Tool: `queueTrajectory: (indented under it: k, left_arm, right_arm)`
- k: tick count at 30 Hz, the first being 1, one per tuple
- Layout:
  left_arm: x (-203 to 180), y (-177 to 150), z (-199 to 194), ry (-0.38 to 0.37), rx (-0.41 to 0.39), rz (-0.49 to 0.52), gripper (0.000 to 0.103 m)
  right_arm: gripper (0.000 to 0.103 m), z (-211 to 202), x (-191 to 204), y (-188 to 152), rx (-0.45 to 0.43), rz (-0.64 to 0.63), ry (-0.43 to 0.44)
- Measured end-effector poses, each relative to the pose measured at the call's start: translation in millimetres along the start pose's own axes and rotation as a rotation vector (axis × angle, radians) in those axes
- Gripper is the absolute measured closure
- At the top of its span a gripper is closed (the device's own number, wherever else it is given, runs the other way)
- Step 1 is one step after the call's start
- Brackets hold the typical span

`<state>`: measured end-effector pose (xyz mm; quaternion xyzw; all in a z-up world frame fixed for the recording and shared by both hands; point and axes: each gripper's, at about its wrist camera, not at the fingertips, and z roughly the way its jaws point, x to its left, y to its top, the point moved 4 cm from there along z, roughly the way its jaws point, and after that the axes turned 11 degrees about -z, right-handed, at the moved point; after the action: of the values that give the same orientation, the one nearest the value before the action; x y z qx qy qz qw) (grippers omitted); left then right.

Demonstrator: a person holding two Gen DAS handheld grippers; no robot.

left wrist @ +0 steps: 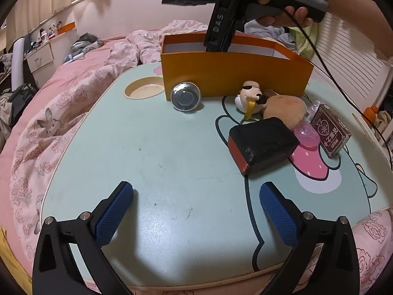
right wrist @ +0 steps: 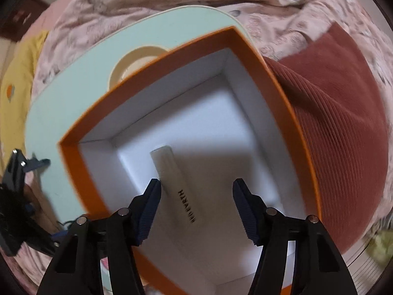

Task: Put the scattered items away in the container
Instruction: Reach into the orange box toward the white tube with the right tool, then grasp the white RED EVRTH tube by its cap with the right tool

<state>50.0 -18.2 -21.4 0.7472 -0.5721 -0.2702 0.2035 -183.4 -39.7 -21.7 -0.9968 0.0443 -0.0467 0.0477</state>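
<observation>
A pale green worktop [left wrist: 152, 152] with a cartoon print and a round cup recess [left wrist: 143, 89] at its upper left sits on a bed [left wrist: 73, 78] covered by a pink flowered quilt, with a small drawer unit [left wrist: 40, 57] and cluttered shelves at the far left of the frame and white slats along the right. An orange box [left wrist: 233, 73] with a white inside stands at the back of the worktop. In front of it lie a round clear-topped tin [left wrist: 186, 96], a small figure in sunglasses [left wrist: 250, 95], a brown plush toy [left wrist: 286, 110], a black and red block [left wrist: 261, 145], a pink jelly-like piece [left wrist: 307, 135] and a dark red card pack [left wrist: 330, 130], all crowded at the right. The left gripper [left wrist: 196, 211] hangs low in the frame over bare worktop, its blue fingers [left wrist: 115, 211] spread wide with nothing between them. The right gripper [right wrist: 196, 209], held by a hand [left wrist: 282, 2] at the top of the left wrist view, points down into the box; its fingers stand apart, released, over a white tube [right wrist: 176, 186] lying on the box floor, the left one just beside the tube. A rust-red ribbed cloth [right wrist: 343, 135] lies beside the box at the right of the right wrist view.
</observation>
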Motion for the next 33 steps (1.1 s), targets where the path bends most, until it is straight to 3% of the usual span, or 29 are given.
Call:
queueTrajectory:
  k: [10,12,15,22,27,33]
  left_arm:
    - [0.1,0.8,-0.1,-0.004,0.004,-0.008,0.000]
    - [0.3,0.8,-0.3,-0.005,0.003,-0.008,0.000]
    - [0.5,0.7,-0.5,-0.005,0.003,-0.008,0.000]
    - [0.6,0.7,-0.2,-0.004,0.002,-0.008,0.000]
    - [0.5,0.9,-0.3,-0.004,-0.001,-0.006,0.000]
    - [1.0,0.9,-0.5,-0.005,-0.003,-0.007,0.000]
  right_arm:
    - [0.046,-7.2,-7.6,-1.8,-0.011,-0.063,0.017]
    - [0.055,-9.7,-6.9,-2.1,-0.011,-0.067,0.026]
    - [0.083,-13.2,4.0,-0.9,-0.003,-0.098,0.066]
    - [0.085,-23.4,-0.4,-4.1,0.024,-0.092,0.028]
    - [0.085,-40.0,-9.2,-10.0,-0.032,-0.090,-0.041]
    - [0.085,-92.2,-20.8,-28.6,-0.251,-0.033,-0.083]
